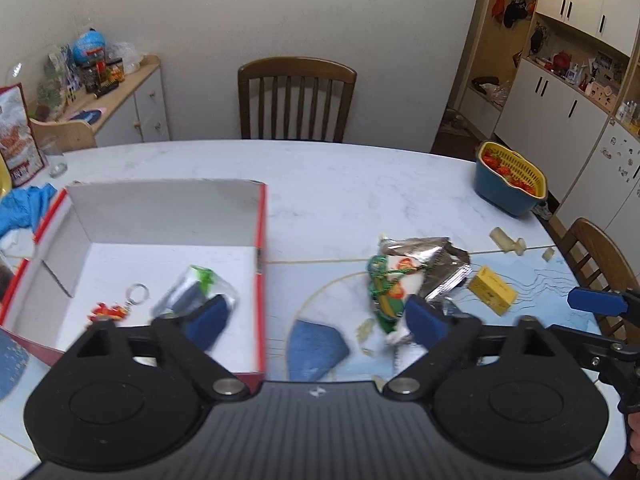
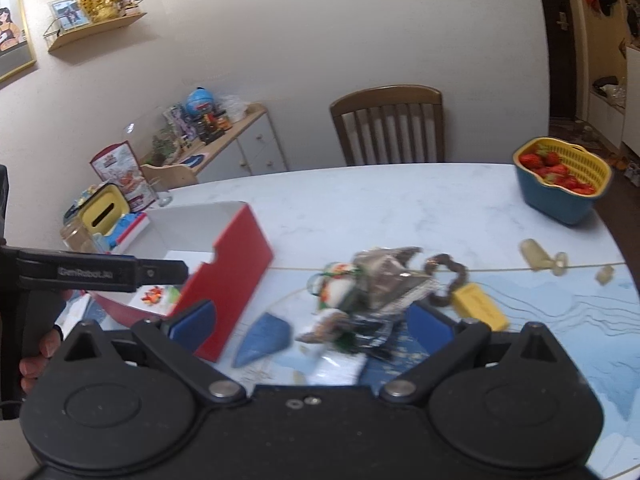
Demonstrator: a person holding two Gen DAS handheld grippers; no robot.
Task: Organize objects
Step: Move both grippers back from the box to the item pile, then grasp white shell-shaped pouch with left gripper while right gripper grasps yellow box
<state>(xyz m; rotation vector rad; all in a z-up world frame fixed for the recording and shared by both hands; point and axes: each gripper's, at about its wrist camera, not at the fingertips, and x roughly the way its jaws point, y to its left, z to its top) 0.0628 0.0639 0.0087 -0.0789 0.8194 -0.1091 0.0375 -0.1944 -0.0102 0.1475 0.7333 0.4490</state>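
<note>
Both grippers are spread wide and hold nothing. The left gripper straddles the red box's wall; a keychain and packet lie inside by its left finger. Only the right gripper's view shows a dark beaded loop beyond its right finger, beside the crumpled snack bags between its fingers.

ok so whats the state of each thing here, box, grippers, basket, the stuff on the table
red box: open, keychain and small packet inside
left gripper: open, empty
right gripper: open, empty
snack bags: piled on table, outside box
yellow block: on table
basket: upright, holds strawberries
</note>
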